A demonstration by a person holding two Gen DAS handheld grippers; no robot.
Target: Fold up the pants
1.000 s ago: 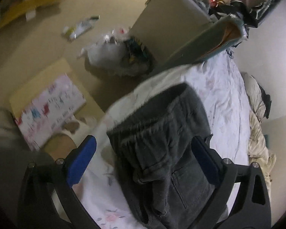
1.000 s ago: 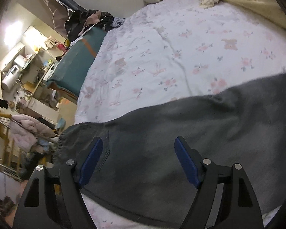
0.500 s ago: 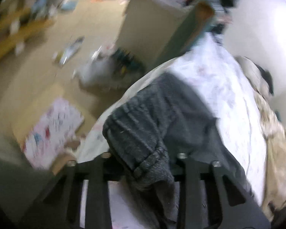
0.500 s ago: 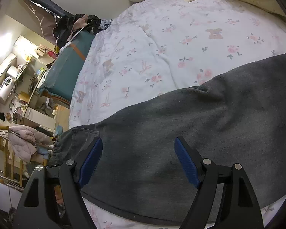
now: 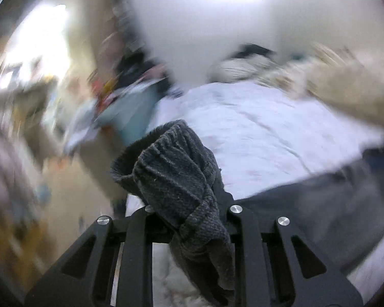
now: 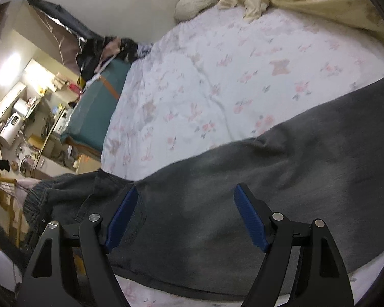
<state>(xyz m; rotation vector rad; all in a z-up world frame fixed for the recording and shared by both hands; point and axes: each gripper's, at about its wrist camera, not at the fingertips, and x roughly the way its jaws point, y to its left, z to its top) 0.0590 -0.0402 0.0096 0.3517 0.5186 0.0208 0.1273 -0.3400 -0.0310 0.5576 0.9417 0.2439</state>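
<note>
Dark grey pants [image 6: 268,179] lie across the near part of the floral bed sheet [image 6: 217,76]; their elastic waistband [image 6: 35,194] is lifted at the left bed edge. In the left wrist view my left gripper [image 5: 189,204] has the bunched waistband [image 5: 171,168] clamped between its jaws, which are still closing. The cloth hides the pads, and the rest of the pants [image 5: 320,204] trails off to the right. My right gripper [image 6: 186,186] hovers open just above the upper part of the pants. Nothing sits between its blue pads [image 6: 123,215].
A cream duvet [image 6: 307,0] and a pale pillow [image 6: 199,0] are piled at the head of the bed. A teal case [image 6: 99,107] with dark clothes on top stands against the bed's left side. Beyond it lies cluttered floor and shelving. The left wrist view is motion-blurred.
My left gripper closed on the waistband, then lifted it and swung round with a roll, now facing along the bed. The right gripper shifted slightly over the pants and stayed open.
</note>
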